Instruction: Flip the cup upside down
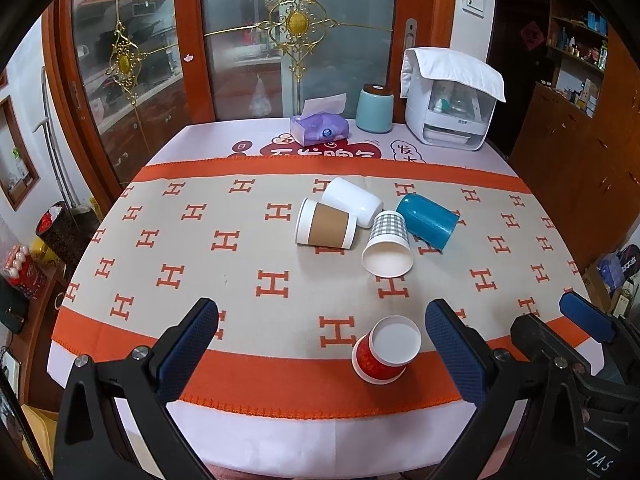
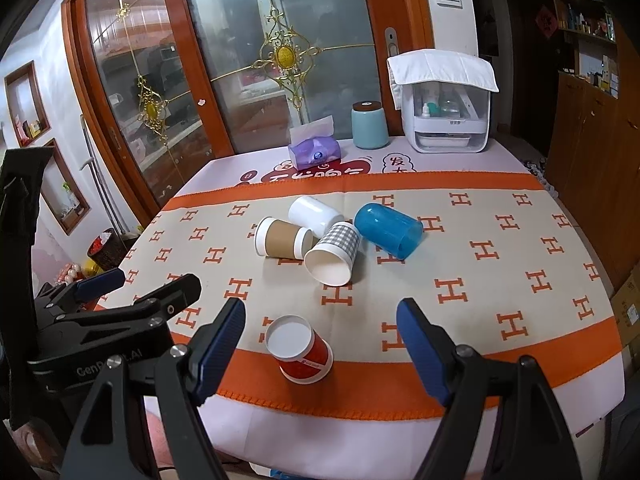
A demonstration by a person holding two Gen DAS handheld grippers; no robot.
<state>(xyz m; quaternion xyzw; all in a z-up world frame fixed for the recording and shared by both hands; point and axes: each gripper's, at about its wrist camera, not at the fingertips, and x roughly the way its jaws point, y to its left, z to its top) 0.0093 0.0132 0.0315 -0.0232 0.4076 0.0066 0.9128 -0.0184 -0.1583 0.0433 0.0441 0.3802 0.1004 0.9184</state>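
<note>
Currently I hold both grippers, left (image 1: 322, 338) and right (image 2: 320, 330), with fingers spread wide, grasping nothing. Red cup (image 1: 385, 350) stands upright near the table's (image 1: 280, 440) front edge, between them.

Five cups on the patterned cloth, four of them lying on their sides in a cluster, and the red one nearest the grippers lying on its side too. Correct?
Not quite. The red cup stands upside down, base up, as the right wrist view shows. The rest holds.

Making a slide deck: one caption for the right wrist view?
Open right gripper above red paper cup; four more cups lie tipped over on orange H-patterned cloth.
</note>
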